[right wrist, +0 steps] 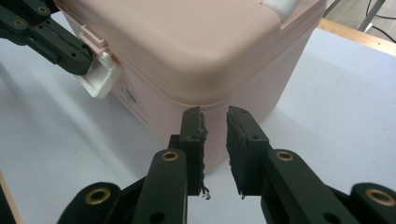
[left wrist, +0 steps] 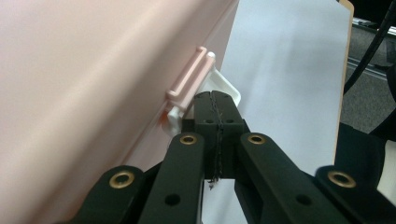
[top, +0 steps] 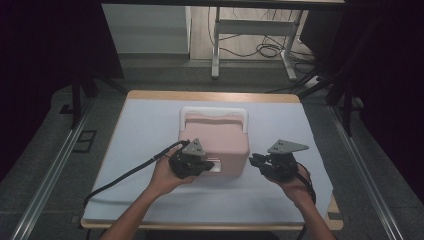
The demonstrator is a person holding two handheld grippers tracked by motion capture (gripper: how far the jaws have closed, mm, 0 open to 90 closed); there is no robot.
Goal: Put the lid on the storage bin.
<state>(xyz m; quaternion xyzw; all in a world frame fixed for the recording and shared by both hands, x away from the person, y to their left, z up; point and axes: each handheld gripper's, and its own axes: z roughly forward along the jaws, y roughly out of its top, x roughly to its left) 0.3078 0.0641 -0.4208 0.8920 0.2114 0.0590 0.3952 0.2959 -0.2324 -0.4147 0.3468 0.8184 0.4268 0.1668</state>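
Nearest the camera in the high view, a person's two forearms come up from the bottom edge, each hand holding a black two-jaw gripper. On the white-covered table (top: 150,125) sits a pink box (top: 220,142) with a white carrying handle (top: 214,112) at its far side, roughly at the table's centre.

The left gripper (left wrist: 216,100) is at the box's front face, its jaws closed flat together with nothing between them, the tips tucked under the white latch flap (left wrist: 224,86). The right gripper (right wrist: 214,116) is just off the box's near right corner, jaws a little apart and gripping nothing.

The step in hand looks like prying the latch open. To do it well, the left tips should probably lever the flap outward from beneath, gently, while the right gripper steadies the corner so the box does not slide on the cloth.

The left gripper view shows the tips meeting the flap under the pink clasp ridge (left wrist: 189,77) — a contact hidden from above. The right gripper view shows the flap (right wrist: 100,79) already tilted away from the wall.
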